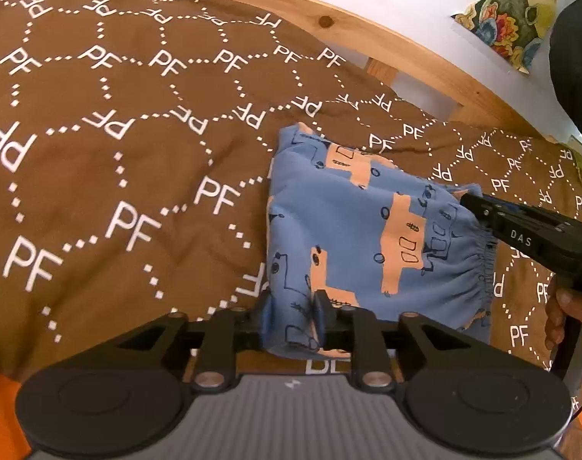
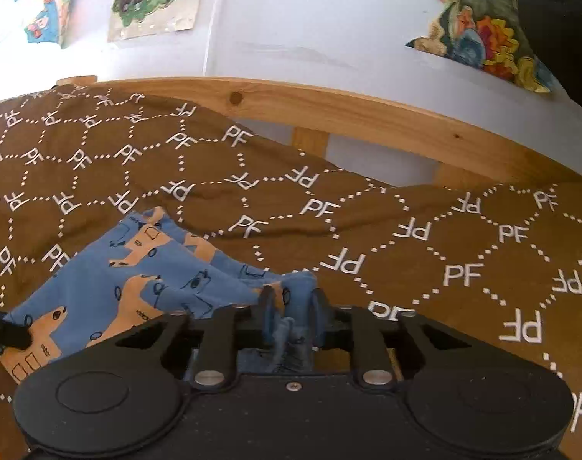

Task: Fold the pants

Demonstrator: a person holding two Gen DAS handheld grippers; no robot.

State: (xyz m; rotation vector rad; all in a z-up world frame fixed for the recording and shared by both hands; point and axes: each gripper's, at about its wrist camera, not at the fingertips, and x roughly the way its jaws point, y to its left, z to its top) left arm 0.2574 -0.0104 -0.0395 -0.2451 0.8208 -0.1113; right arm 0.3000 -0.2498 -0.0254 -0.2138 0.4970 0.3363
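Blue cotton with tan trucks — the pants lie in a compact fold on the brown bedspread, on the near side of the wooden bed rail. Starting at the side of the fold farthest from the rail's visible post: my left hand-held gripper has the near corner of the fold between its jaws, which stand a little apart with cloth bunched loosely in the gap; I'd say they aren't pinching hard. Moving right across the pants, the elastic waistband sits at the far edge of the fold, and there my right hand-held gripper has a gathered wad of fabric between its jaws, also slightly parted, the grip looking slack.

Here's my worry: if I pull either hand away while cloth snags on a pad, the top layer drags and the fold springs open. The soft, rumpled bedspread won't anchor anything. A person's hand on the right handle shows beside the waistband.
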